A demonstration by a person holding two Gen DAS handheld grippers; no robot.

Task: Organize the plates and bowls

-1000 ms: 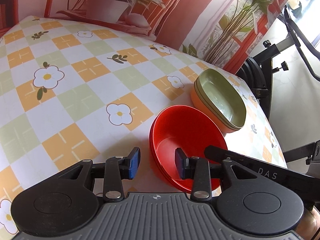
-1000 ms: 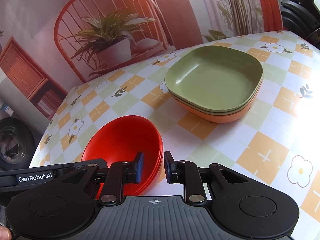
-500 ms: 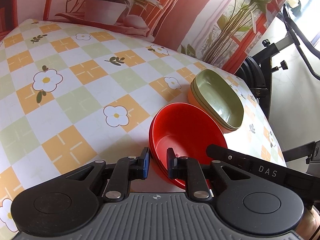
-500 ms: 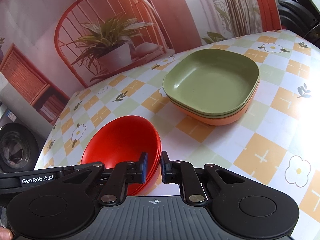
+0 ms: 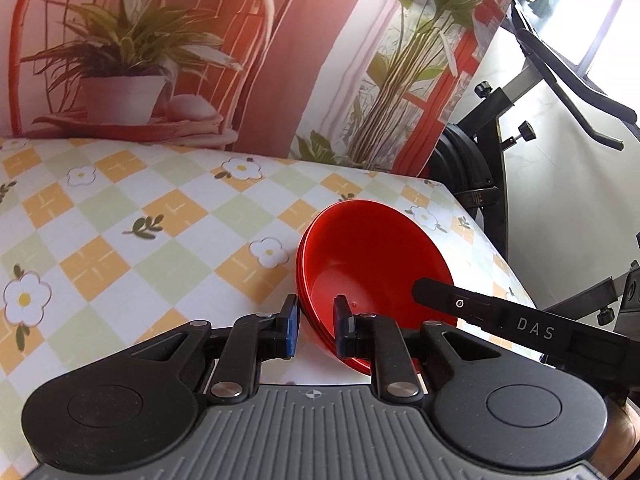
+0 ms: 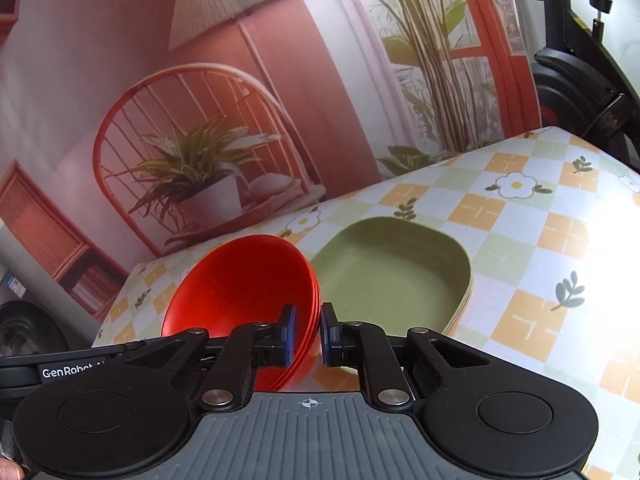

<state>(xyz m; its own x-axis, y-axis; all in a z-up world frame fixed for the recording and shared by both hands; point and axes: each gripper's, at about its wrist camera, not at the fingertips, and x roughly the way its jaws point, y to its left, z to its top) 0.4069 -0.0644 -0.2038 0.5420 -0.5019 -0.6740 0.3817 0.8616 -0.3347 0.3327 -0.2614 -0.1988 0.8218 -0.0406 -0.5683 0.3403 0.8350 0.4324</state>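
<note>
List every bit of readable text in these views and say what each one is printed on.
"DAS" – on the black bar of the right gripper, seen from the left wrist view.
"GenRobot" – on the black bar of the left gripper, seen from the right wrist view; the letters after it are hidden behind the gripper body.
No other text can be read.

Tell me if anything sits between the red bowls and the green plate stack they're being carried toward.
Nothing visible does. In the right wrist view the red bowls, clamped at opposite rims by the left gripper and right gripper, hang directly beside the green plate stack, whose top is bare.
</note>
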